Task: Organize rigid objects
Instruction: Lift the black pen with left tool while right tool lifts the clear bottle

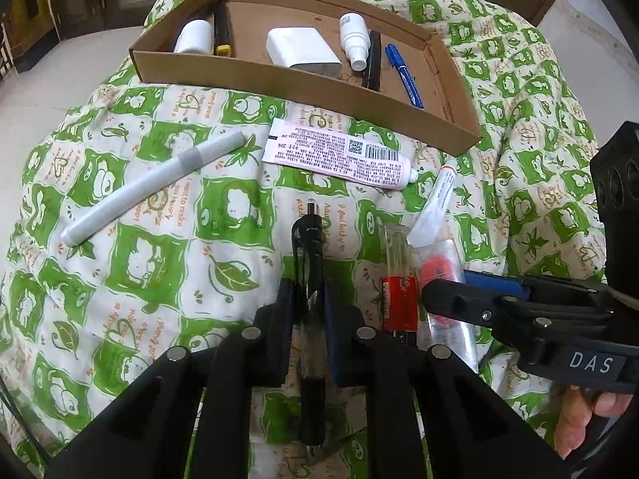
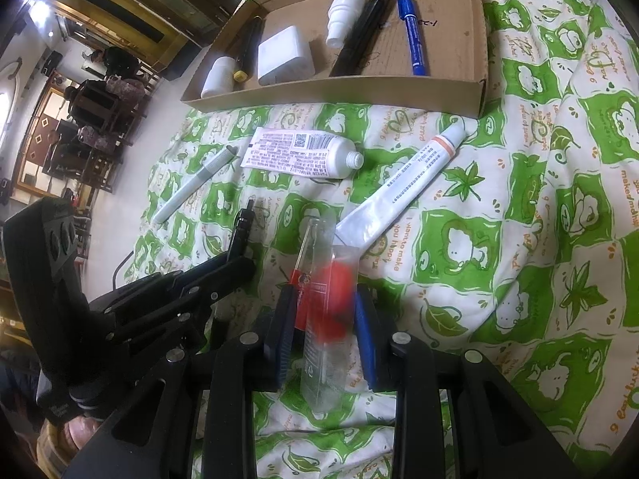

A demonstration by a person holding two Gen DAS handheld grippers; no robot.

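My left gripper (image 1: 308, 303) is shut on a black pen (image 1: 309, 259) that lies along its fingers on the green-and-white quilt. My right gripper (image 2: 325, 319) has its blue pads around a clear plastic packet with red contents (image 2: 329, 299); it shows from the side in the left wrist view (image 1: 435, 299). A cardboard tray (image 1: 279, 76) at the back holds two white bottles, a white block, black markers and a blue marker (image 2: 411, 36). On the quilt lie a grey marker (image 1: 155, 185), a pink-white tube (image 1: 339, 155) and a slim white tube (image 2: 403, 187).
The quilt (image 1: 139, 271) is soft and wrinkled and covers a rounded surface. A tiled floor (image 1: 44, 92) drops away at the left. Dark wooden chairs and a person (image 2: 108, 92) stand in the room far left in the right wrist view.
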